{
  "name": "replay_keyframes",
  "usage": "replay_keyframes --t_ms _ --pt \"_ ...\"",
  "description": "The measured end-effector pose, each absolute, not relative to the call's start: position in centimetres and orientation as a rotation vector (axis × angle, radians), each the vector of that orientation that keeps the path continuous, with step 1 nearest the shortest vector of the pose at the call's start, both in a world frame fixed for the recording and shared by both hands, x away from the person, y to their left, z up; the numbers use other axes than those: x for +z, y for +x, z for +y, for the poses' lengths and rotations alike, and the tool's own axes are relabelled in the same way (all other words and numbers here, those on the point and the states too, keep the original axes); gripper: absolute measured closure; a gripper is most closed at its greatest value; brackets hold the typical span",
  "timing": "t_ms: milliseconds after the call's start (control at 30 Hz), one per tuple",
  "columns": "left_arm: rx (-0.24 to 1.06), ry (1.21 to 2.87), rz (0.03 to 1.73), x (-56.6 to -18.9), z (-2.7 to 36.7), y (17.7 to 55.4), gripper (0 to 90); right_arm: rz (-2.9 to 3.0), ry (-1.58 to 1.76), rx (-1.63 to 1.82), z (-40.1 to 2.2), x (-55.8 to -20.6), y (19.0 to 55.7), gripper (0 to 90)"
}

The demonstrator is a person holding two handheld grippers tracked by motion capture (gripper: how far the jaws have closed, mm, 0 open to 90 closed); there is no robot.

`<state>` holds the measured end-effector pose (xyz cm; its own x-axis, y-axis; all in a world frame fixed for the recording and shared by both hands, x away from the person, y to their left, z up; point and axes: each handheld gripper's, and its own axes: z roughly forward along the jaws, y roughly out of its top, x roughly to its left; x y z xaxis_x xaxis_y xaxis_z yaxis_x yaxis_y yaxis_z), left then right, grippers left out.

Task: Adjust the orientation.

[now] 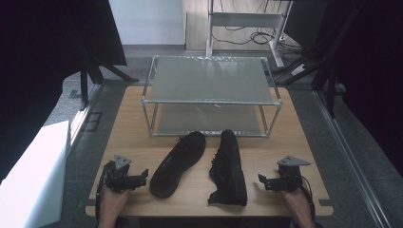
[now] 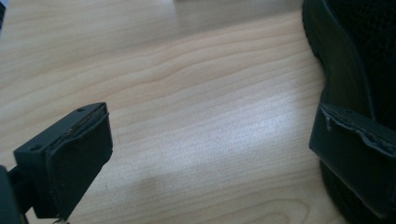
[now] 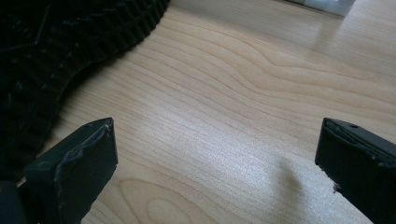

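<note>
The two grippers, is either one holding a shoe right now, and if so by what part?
Nothing is held. The left gripper and right gripper both stand open over bare table, each beside a black shoe without gripping it.

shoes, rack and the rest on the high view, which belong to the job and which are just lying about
In the job:
left shoe, lying on its side
right shoe, on its side
left tongs, open
right tongs, open
two-tier rack, probably

Lying about:
white box left of the table
cables on the floor

Both hand-held grippers (image 1: 142,179) (image 1: 263,182) low, jaws wide apart.
</note>
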<state>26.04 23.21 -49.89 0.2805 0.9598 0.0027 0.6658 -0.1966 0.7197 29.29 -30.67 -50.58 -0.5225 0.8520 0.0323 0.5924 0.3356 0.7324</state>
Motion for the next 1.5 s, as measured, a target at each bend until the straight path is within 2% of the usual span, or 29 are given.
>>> replay_keyframes --t_ms 433,600,1033,1500 --pt "0.636 1.925 1.473 -49.8 23.5 26.2 1.1 2.227 1.241 1.057 -30.7 -50.4 29.3 0.0" --pt "0.59 1.904 1.452 -50.0 24.0 26.3 3.5 2.244 1.249 1.064 -30.5 -50.6 29.4 0.0" --pt "0.571 1.886 1.43 -49.9 23.6 26.4 2.1 2.277 1.265 1.101 -30.1 -50.7 29.5 0.0" --pt "0.554 1.968 1.462 -50.6 22.8 27.5 0.0 2.293 1.275 1.105 -29.9 -50.9 29.5 0.0"
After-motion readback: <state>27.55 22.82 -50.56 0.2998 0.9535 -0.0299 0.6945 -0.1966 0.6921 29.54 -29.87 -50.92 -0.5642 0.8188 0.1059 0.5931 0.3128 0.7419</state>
